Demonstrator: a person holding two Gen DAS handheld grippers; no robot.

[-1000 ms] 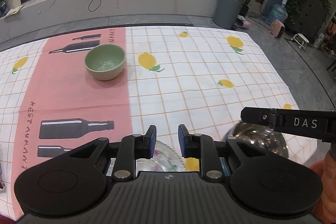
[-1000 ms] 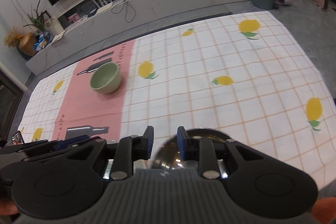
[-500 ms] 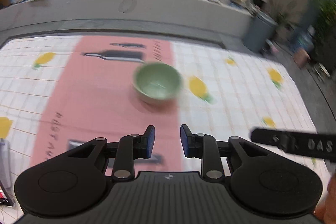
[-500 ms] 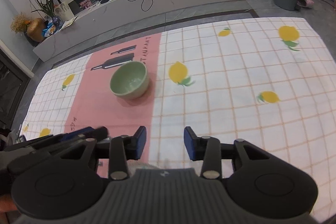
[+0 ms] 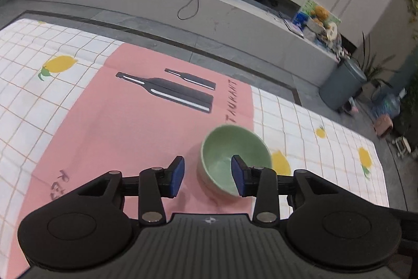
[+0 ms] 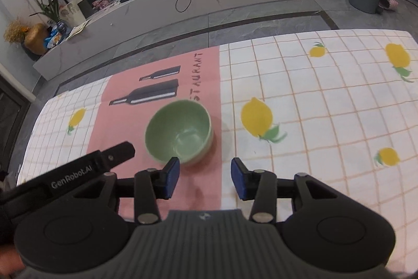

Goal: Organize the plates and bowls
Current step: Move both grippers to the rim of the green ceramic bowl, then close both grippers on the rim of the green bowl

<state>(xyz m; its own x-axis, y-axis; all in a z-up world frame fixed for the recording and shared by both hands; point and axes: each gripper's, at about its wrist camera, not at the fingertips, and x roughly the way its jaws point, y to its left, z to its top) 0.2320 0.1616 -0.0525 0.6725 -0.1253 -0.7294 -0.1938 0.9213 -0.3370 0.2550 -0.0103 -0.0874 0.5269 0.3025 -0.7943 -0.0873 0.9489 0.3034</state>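
A pale green bowl [image 5: 230, 158] stands upright and empty on the pink panel of the cloth. My left gripper [image 5: 208, 175] hovers just short of it, jaws opening; the bowl's near-left rim shows between them and the right fingertip [image 5: 239, 177] overlaps its inside, but neither pad presses on it. In the right wrist view the same bowl [image 6: 179, 131] lies ahead and left of my right gripper [image 6: 205, 178], which is open over bare cloth with nothing in it. The left gripper's finger [image 6: 104, 161] reaches in beside the bowl from the left.
The lemon-print checked cloth [image 6: 326, 122] spreads right and left of the pink panel [image 5: 117, 127]. Beyond its far edge lie grey floor and a long low bench [image 5: 209, 9] with cables and routers. A grey bin [image 5: 342, 88] stands at the far right.
Both grippers have swung left, away from the steel bowl and glass plate at the near edge, which are now out of view. The green bowl is much closer. Both pairs of jaws have widened.
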